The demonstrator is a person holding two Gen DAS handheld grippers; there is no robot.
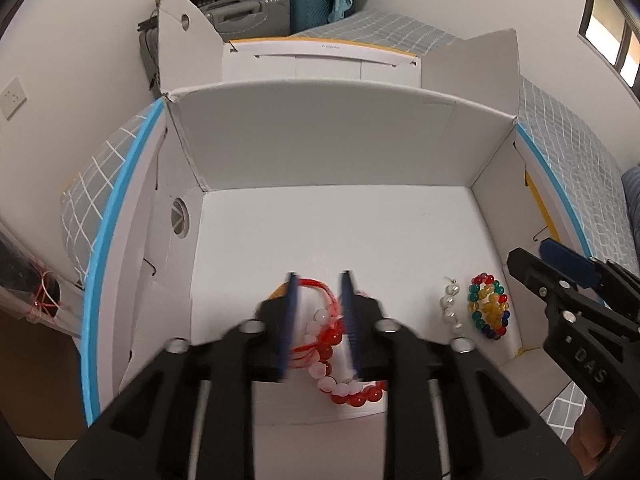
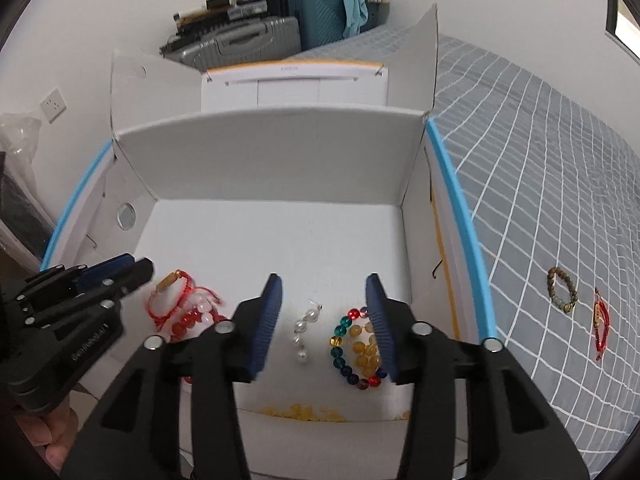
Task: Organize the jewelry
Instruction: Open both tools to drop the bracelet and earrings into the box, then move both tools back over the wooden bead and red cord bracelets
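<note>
A home bedroom: grid-patterned grey bedspread (image 2: 540, 184) right of the jaws, suitcases (image 2: 256, 40) stacked far ahead, wall socket (image 2: 53, 105) up left.

Both tools are seen angled steeply downward, side by side. The left tool (image 1: 320, 292) is held with its jaws parted by a narrow gap, its blue pads (image 1: 289, 320) blurred; nothing is pressed between them. The right tool (image 2: 325, 312) is held with its jaws spread wider, blue pads (image 2: 267, 320) standing clear of each other, nothing gripped. A bare hand (image 2: 48, 436) can be made out low at the left tool's handle in the right wrist view.
</note>
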